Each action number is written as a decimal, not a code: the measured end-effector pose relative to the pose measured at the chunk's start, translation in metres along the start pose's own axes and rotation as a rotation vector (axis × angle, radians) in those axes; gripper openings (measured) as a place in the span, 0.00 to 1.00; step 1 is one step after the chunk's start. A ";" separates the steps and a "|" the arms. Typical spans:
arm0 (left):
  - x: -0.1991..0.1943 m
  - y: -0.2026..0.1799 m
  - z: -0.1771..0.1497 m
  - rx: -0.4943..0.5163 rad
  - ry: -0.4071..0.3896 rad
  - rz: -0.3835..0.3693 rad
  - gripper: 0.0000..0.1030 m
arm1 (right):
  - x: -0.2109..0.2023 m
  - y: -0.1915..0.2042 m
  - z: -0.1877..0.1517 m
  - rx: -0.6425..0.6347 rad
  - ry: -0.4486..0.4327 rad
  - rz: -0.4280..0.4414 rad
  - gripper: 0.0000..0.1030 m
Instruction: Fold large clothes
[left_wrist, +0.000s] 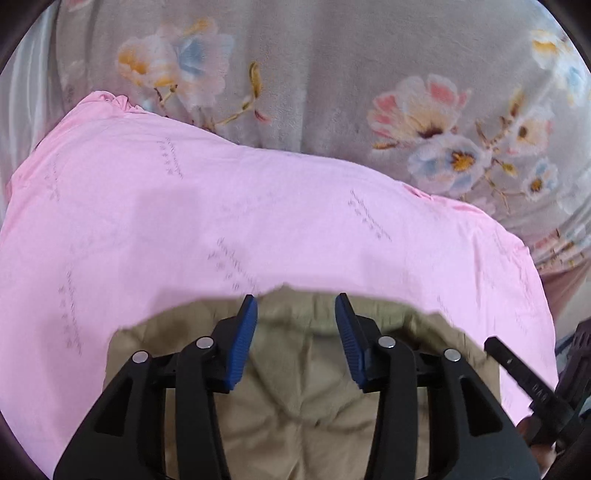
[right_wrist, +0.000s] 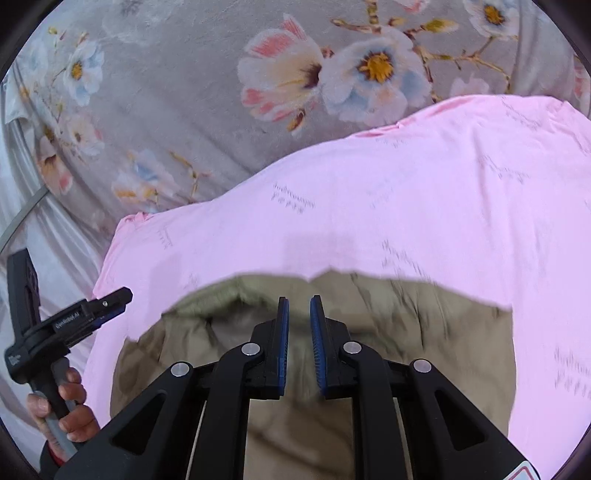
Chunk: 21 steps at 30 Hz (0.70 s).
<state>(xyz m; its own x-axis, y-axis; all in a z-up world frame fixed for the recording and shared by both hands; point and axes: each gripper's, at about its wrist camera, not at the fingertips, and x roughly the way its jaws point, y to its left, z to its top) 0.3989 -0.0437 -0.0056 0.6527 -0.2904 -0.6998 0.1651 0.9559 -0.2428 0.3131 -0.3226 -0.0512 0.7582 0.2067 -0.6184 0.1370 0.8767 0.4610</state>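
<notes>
Closest, the left tool (left_wrist: 296, 306) has its blue pads spread apart, with nothing between them. The right tool (right_wrist: 299, 306) is open just a little, empty too. Under both lies a tan garment (right_wrist: 424, 332) on a pink cloth (left_wrist: 258, 206), spread over the flowery grey bed (left_wrist: 332, 74).
</notes>
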 end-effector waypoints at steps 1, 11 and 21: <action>0.013 -0.004 0.012 -0.024 0.017 0.007 0.41 | 0.012 0.002 0.008 0.014 0.006 -0.001 0.14; 0.100 -0.015 -0.023 0.089 0.260 0.107 0.24 | 0.077 0.029 -0.022 -0.206 0.246 -0.087 0.14; 0.089 -0.013 -0.081 0.233 0.112 0.174 0.20 | 0.072 -0.005 -0.041 -0.178 0.193 -0.124 0.05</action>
<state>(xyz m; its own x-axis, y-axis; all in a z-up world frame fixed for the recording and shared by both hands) 0.3951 -0.0856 -0.1189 0.6024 -0.1124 -0.7902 0.2321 0.9719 0.0387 0.3410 -0.2942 -0.1236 0.6052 0.1567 -0.7805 0.0945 0.9594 0.2659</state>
